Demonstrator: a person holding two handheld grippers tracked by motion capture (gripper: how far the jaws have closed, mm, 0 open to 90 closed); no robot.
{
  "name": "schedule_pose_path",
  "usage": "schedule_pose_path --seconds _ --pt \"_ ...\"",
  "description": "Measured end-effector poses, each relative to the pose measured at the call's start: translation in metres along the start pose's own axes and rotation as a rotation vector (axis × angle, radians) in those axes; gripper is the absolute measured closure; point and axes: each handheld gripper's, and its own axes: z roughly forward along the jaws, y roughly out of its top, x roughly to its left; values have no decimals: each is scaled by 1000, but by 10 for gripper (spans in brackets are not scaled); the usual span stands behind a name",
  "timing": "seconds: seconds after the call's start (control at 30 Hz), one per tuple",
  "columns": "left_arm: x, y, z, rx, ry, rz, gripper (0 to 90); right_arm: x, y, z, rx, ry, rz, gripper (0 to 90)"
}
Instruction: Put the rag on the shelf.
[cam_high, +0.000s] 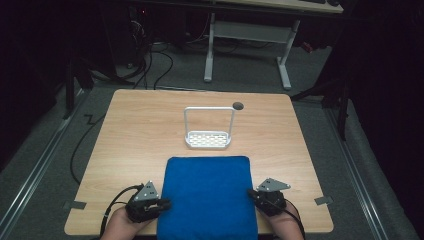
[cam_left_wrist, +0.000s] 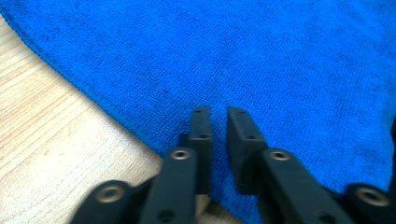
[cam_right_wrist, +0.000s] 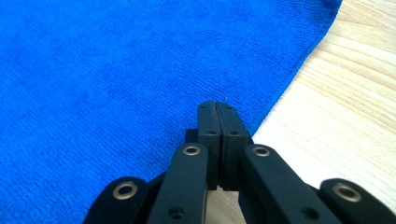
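Observation:
A blue cloth (cam_high: 207, 192) lies flat on the wooden table (cam_high: 135, 130) at its near edge, spread as a rough square. My left gripper (cam_high: 164, 203) sits at the cloth's left edge. In the left gripper view its jaws (cam_left_wrist: 218, 112) stand a narrow gap apart over the cloth (cam_left_wrist: 233, 56), with nothing pinched between them. At the cloth's right edge rests my right gripper (cam_high: 251, 194). The right gripper view has its jaws (cam_right_wrist: 218, 106) pressed together just above the hem of the cloth (cam_right_wrist: 116, 70). No fabric shows between them.
A white wire rack (cam_high: 208, 131) with a tall handle stands behind the cloth at mid-table. A dark round hole (cam_high: 238, 105) is in the tabletop beyond it. Grey tape tabs (cam_high: 75, 204) (cam_high: 323, 200) mark the near corners. A white desk frame (cam_high: 282, 60) stands on the floor farther back.

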Motion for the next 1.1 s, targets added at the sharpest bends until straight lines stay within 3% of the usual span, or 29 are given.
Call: schedule_pose_path --seconds 0.1,0.2,0.33,0.43,0.63,0.73,0.97,1.1 --pt "8 2 -6 -77 36 -58 699 -4 0 -3 -52 16 33 844" --pt "20 6 -7 -133 105 -113 636 -7 1 -5 -78 4 56 812" --pt "40 15 4 -127 200 -175 560 -7 2 -4 -88 -11 55 768" --pt "55 22 16 -124 234 -205 527 -8 3 -5 -103 -27 61 747" --pt "79 48 46 -83 318 -216 525 -9 2 -5 -104 -34 75 748" --pt "87 55 54 -86 285 -245 547 -10 0 -7 -108 -37 82 736" --pt "80 58 60 -84 282 -172 776 -13 -11 -13 -107 -64 93 660" --pt "82 57 59 -83 259 -191 854 -15 -12 -14 -116 -71 103 619"
